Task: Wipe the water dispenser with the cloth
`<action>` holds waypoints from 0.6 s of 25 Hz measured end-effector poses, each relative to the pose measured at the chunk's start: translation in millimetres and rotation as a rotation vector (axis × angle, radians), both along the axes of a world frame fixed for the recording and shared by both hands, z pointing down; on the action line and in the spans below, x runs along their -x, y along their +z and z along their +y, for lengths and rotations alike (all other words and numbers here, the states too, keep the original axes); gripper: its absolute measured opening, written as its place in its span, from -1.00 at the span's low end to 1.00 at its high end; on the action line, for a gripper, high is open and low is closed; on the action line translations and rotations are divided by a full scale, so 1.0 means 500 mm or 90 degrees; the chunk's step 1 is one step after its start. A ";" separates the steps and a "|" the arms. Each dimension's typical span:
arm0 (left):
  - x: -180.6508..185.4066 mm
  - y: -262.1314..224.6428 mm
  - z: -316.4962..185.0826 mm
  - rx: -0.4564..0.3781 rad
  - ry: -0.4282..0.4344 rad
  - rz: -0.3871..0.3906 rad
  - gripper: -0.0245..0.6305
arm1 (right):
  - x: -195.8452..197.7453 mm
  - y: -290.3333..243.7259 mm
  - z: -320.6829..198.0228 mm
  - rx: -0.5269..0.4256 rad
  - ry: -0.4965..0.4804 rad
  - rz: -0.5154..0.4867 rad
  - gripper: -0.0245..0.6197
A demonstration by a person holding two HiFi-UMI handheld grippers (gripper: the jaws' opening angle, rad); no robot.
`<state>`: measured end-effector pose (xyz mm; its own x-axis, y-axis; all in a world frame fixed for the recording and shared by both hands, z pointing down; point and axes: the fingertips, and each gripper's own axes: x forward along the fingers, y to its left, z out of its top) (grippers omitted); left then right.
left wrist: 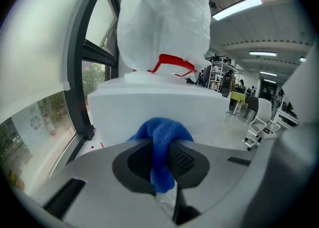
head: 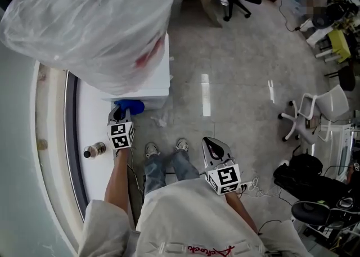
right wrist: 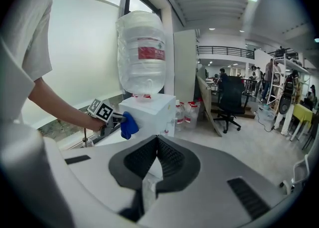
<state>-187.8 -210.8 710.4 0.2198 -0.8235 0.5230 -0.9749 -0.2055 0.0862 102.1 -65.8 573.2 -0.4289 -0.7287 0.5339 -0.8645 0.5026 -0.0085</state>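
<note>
Pinching the cloth (head: pixel 130 106) beside the water dispenser (head: pixel 153 81) at its twelve o'clock, the left gripper (head: pixel 119 113) seems ready for sweeping strokes; the right gripper (head: pixel 213 145) idles, pressed together.

Open office: swivel chairs (head: pixel 329 103), trailing floor cables (head: pixel 252 185).

The water dispenser (head: pixel 153 76) is a white box. A big bottle (head: pixel 95 19) wrapped in plastic stands on top. The bunched-up blue cloth (left wrist: pixel 162 137), pinched in the left gripper (left wrist: pixel 163 164), sits right at its side.
</note>
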 end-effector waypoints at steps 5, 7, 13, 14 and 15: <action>-0.093 0.005 -0.001 0.008 0.053 0.003 -0.78 | -0.038 -0.009 0.010 -0.002 0.029 -0.003 -0.88; -0.133 0.006 -0.007 0.007 0.064 0.012 -0.78 | -0.059 -0.005 0.014 -0.001 0.039 -0.002 -0.88; -0.246 -0.001 -0.012 0.006 0.105 0.026 -0.78 | -0.117 -0.006 0.023 -0.001 0.060 -0.004 -0.88; -0.262 0.000 -0.012 0.007 0.108 0.028 -0.78 | -0.126 -0.006 0.024 -0.001 0.062 -0.004 -0.88; -0.277 0.001 -0.012 0.008 0.111 0.030 -0.78 | -0.136 -0.006 0.025 -0.001 0.063 -0.004 -0.88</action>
<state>-49.1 -217.0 711.1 0.3835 -0.7645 0.5181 -0.9193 -0.3696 0.1351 170.0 -53.4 570.3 -0.3572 -0.7689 0.5303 -0.9102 0.4140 -0.0126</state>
